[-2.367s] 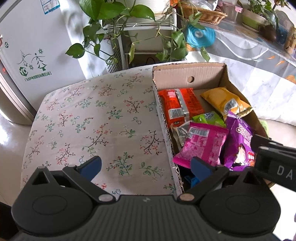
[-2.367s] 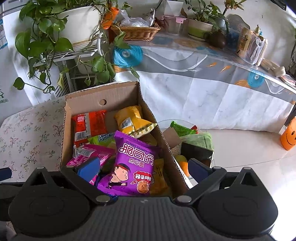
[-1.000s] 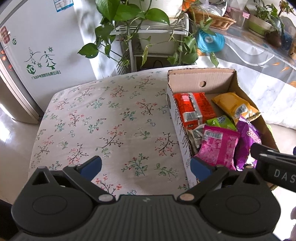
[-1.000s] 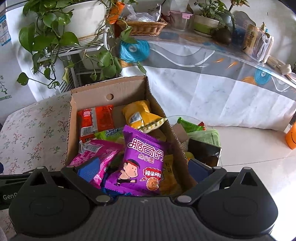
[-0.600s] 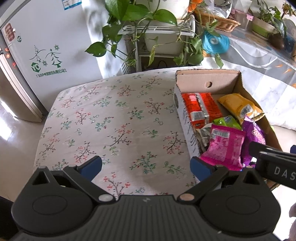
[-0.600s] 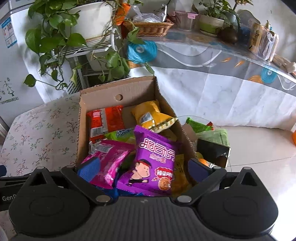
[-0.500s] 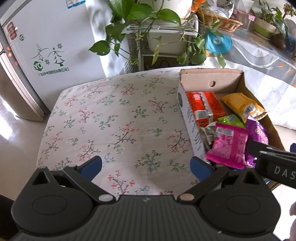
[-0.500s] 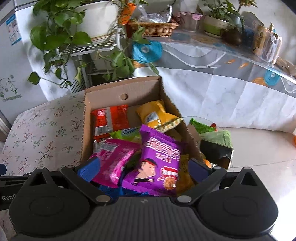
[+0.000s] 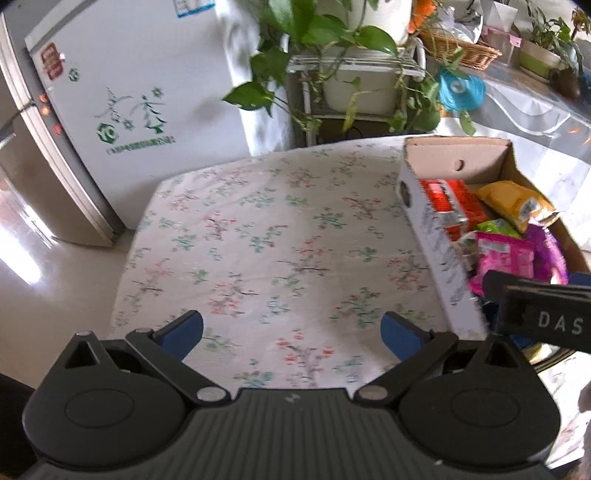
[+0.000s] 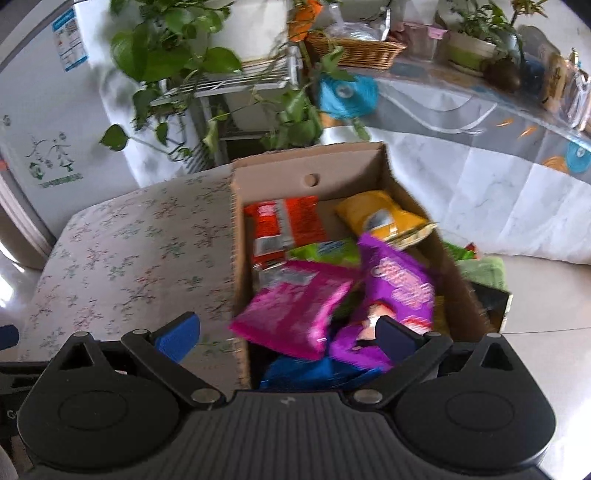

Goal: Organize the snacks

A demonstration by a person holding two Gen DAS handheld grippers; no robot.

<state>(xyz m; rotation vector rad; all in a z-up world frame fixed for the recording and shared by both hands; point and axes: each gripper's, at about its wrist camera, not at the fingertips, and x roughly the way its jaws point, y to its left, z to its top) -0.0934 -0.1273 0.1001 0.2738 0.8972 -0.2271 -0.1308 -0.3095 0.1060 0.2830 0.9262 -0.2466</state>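
- Snacks sit heaped in the box at the table edge.
- Your left gripper and right gripper gape wide, empty.
- Snag the box wall and you risk tipping it off.

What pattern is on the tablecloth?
White tablecloth with small red and green floral sprigs; clearest in the left wrist view.

The left wrist view looks down and forward from above the near edge of the floral-clothed bench, with the cardboard box off to its right side. The right wrist view sits nearer that box, looking down into it over its near end. Both views share the box, the bench cloth, the potted plant and the white fridge behind.
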